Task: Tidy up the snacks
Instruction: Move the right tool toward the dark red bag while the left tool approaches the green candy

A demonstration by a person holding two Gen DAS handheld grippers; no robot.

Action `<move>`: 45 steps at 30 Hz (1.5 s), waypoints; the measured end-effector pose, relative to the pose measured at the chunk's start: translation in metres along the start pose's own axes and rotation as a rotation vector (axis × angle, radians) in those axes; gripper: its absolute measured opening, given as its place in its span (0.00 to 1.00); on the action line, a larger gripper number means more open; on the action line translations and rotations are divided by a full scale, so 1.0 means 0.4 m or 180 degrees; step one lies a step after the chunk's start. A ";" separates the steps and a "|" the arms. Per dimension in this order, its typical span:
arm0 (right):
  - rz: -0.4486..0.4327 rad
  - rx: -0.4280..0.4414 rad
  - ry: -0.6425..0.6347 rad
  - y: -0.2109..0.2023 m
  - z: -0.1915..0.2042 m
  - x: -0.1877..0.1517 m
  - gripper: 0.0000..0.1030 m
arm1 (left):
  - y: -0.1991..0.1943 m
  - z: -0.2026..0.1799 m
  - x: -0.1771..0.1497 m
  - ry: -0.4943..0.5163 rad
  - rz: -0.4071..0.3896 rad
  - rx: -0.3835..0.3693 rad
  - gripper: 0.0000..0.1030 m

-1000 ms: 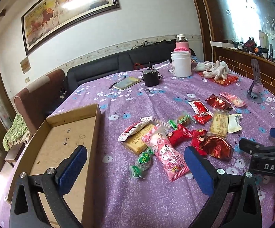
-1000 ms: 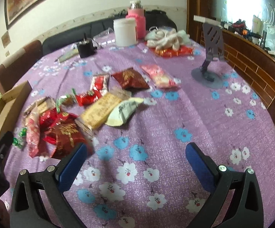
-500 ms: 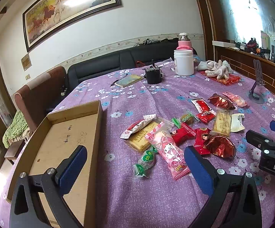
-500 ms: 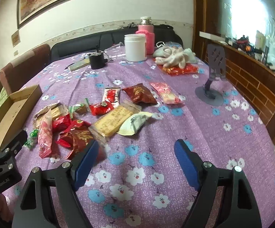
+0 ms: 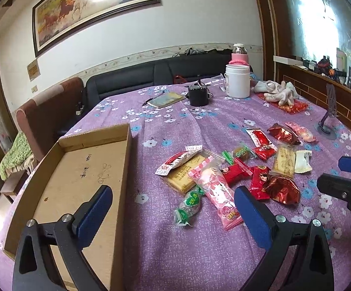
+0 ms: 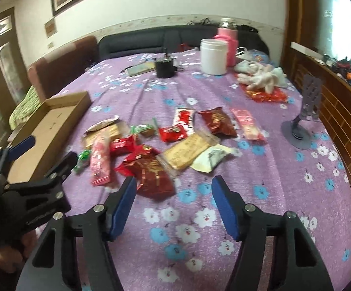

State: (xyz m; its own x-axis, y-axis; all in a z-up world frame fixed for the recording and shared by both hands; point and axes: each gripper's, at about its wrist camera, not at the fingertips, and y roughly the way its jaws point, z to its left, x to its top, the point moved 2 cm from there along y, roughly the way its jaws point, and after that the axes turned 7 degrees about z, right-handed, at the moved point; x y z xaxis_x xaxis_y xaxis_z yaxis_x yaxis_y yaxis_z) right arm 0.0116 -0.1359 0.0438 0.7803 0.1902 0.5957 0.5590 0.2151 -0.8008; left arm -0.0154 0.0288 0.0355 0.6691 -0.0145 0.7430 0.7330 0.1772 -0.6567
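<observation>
Both grippers, left (image 5: 173,208) and right (image 6: 171,203), hung spread and empty over the snacks (image 5: 233,172), with the box (image 5: 78,184) alongside, presumably to receive them.

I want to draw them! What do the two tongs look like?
Both tongs, left and right, match: black plastic arms with triangle-shaped holes, round silver screws, and flat dark blue textured pads on the fingers. Pale lettering marks the left one's side, too blurry to read. No cables show. A bare hand grips the left one.
</observation>
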 end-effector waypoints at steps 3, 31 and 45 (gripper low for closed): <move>0.0058 0.0006 -0.0099 -0.001 0.010 0.001 0.42 | 0.007 0.010 0.001 -0.0057 0.0045 -0.0032 0.94; -0.0235 -0.1372 -0.1321 0.026 0.170 -0.028 0.42 | 0.027 0.020 -0.002 -0.0108 0.0138 -0.0034 0.84; -0.0196 -0.1246 -0.1276 0.030 0.176 -0.032 0.42 | 0.029 0.018 -0.003 -0.0099 0.0147 -0.0037 0.84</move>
State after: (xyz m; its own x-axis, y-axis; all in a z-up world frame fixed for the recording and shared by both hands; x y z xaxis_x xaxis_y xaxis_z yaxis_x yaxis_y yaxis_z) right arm -0.0115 -0.0683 0.0310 0.6180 0.5541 0.5577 0.7221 -0.1195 -0.6814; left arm -0.0086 0.0380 0.0281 0.6983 0.0240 0.7154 0.7030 0.1655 -0.6917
